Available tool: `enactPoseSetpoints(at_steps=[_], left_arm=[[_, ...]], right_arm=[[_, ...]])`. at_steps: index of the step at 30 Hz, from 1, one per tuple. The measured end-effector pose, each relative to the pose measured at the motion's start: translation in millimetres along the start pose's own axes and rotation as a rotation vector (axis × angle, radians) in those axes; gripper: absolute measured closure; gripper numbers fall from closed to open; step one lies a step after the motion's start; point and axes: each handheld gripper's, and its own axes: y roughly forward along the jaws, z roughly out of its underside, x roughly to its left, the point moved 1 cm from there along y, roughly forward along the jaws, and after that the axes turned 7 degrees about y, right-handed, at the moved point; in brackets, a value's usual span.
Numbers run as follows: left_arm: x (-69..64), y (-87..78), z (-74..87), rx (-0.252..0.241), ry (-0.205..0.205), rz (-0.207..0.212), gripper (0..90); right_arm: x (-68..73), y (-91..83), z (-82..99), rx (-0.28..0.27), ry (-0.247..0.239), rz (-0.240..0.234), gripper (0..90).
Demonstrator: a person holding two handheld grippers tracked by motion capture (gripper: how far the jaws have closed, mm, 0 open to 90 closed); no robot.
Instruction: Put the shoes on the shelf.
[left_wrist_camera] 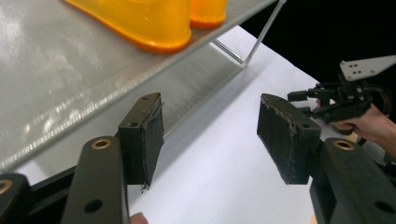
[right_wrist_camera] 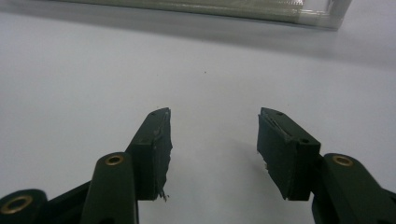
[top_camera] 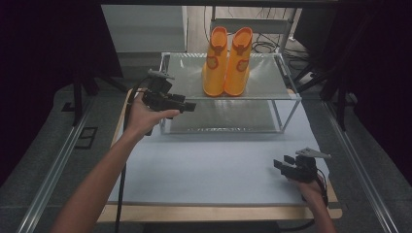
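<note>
**Boots on shelf, both grippers empty**

Left gripper [top_camera: 187,107] sits at the left edge of the two-tier clear shelf rack [top_camera: 286,92], jaws spread wide with nothing between them, aimed across the table. Pair of glossy orange rubber boots [top_camera: 227,60] stands upright on the top tier, side by side and touching, well apart from both grippers. Long axis vertical; toes point toward the person, openings face up. Right gripper [top_camera: 284,165] rests low at the white table's [top_camera: 218,165] right near corner, jaws apart, empty.

Judgement: the step looks like clearing away after placing. To do it well, draw the left gripper off level and low, clear of the shelf edge, so the boots are not nudged.
</note>
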Motion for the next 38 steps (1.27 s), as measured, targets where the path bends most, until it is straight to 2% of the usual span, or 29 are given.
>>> enactPoseSetpoints(at_steps=[7, 13, 17, 22, 25, 29, 38], left_arm=[[-3.1, -5.9, 28.8, -0.003, -0.014, 0.017, 40.4], [-8.3, -5.8, 59.1, -0.004, -0.011, 0.004, 40.2], [-9.9, 0.6, 83.2, 0.005, -0.025, 0.010, 39.9], [-7.9, 10.5, 112.3, -0.002, -0.073, 0.035, 39.4], [-5.6, 14.9, 125.1, 0.016, -0.082, 0.011, 39.3], [-2.8, 17.9, 132.0, 0.036, -0.086, -0.005, 39.4], [-4.4, 20.1, 127.6, 0.035, -0.080, -0.004, 39.2]], right_arm=[[0.3, 1.0, 0.0, 0.005, -0.001, 0.001, 44.7], [0.5, 1.4, 0.2, 0.009, -0.002, 0.002, 44.6], [0.6, 1.7, 0.3, 0.009, -0.002, 0.001, 44.6], [0.2, 1.5, 0.3, 0.007, -0.006, 0.003, 44.6], [0.0, 1.4, 0.2, 0.005, -0.003, 0.005, 44.6], [0.3, 1.4, -0.1, 0.003, -0.005, 0.004, 44.7], [0.8, -1.4, -2.4, -0.013, -0.006, 0.008, 43.9]])
